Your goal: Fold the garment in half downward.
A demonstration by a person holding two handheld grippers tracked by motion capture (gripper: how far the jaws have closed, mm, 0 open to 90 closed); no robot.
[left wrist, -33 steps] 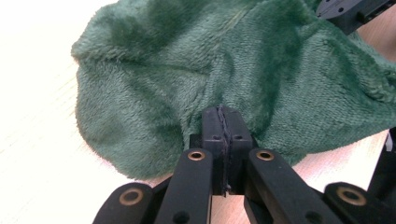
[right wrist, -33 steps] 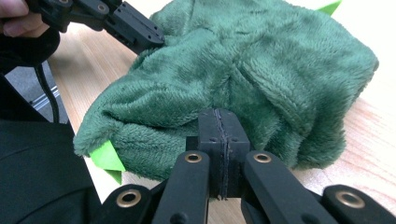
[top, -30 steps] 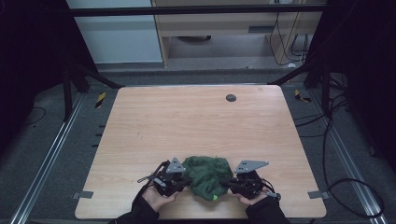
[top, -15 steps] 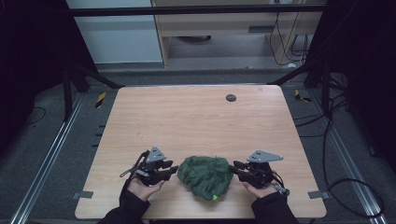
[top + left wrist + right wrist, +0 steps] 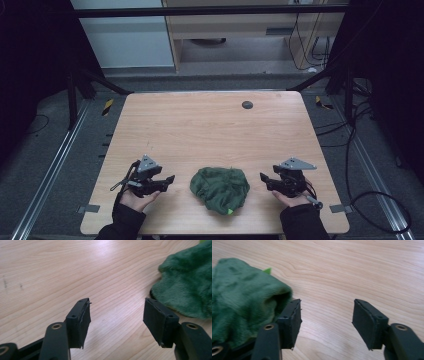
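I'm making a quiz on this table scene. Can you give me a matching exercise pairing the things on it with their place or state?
1. green cloth
2. left gripper
3. right gripper
4. small dark disc

A. far side of the table
B. open, at the cloth's left
C. crumpled, between the grippers
D. open, at the cloth's right

Pairs: 1-C, 2-B, 3-D, 4-A

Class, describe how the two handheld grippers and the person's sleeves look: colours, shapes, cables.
Both the left gripper and the right gripper are black, each topped by a grey three-cornered plate and trailing a thin dark cable. Their jaws carry flat, black rectangular pads, slightly frayed at the edges. The sleeves are dark.
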